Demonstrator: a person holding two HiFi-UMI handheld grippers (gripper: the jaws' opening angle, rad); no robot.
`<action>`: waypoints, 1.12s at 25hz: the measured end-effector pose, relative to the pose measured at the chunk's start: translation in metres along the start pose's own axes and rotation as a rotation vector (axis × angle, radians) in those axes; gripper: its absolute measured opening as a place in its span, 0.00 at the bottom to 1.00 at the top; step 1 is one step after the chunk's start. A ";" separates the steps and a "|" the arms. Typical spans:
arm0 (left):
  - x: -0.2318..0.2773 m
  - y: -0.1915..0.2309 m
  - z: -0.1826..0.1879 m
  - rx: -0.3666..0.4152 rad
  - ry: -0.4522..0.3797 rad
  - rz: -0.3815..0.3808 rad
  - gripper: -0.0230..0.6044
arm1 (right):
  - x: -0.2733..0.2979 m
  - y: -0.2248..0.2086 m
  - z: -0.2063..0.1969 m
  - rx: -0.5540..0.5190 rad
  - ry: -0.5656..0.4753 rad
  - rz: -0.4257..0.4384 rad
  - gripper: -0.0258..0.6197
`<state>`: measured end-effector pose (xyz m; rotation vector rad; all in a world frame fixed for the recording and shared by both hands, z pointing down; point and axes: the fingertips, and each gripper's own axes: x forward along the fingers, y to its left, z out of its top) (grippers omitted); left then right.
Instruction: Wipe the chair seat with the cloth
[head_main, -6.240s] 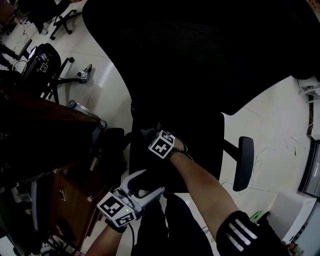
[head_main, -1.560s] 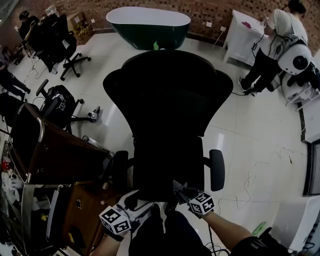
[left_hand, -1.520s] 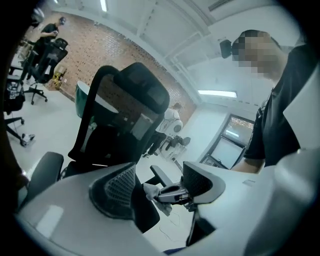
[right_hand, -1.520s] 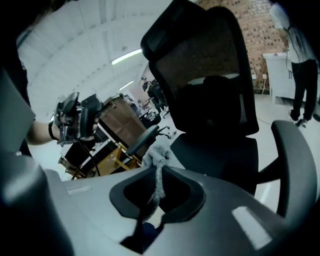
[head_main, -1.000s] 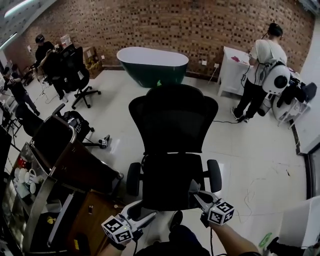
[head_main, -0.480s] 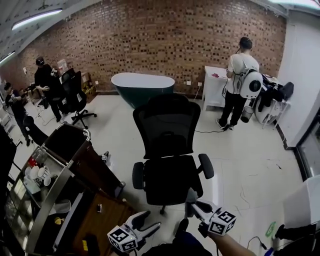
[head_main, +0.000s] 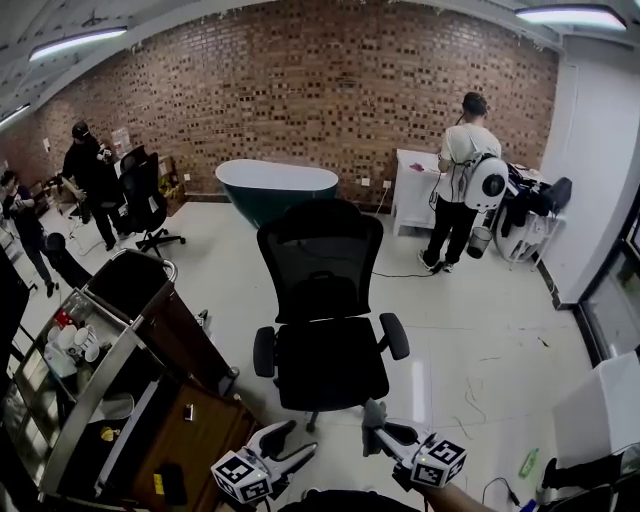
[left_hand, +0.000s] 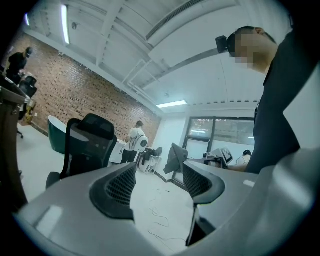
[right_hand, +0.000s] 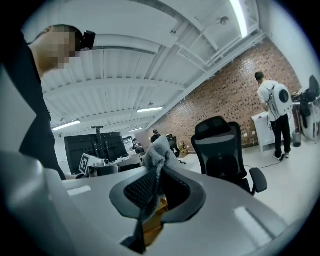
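One chair (head_main: 325, 355), frame centre; one tub (head_main: 277, 186) above it, contents unseen. Two grippers, lower edge: R gripper (head_main: 380, 437) jaws clamped on one cloth (head_main: 373, 412), clear of chair seat; L gripper (head_main: 290, 445) jaws wide apart, empty.

you've stepped back from the chair (head_main: 325, 300). six seconds ago its seat (head_main: 330, 365) filled your view, with the right gripper (head_main: 380, 432) down on it and the left gripper (head_main: 290, 443) at its front edge. now the whole chair stands well apart from both grippers, and the right one has come off the seat, taking the cloth (head_main: 372, 412) with it.
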<state>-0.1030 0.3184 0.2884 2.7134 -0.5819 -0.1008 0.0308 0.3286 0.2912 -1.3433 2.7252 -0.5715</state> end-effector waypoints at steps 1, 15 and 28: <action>0.003 -0.005 0.002 -0.006 -0.005 0.003 0.55 | -0.004 0.001 0.003 -0.006 0.001 0.007 0.09; 0.032 -0.040 0.002 0.018 -0.029 0.019 0.55 | -0.037 -0.014 0.015 -0.049 0.012 0.068 0.09; 0.027 -0.052 0.002 0.022 -0.045 0.026 0.54 | -0.043 -0.005 0.016 -0.079 0.015 0.101 0.09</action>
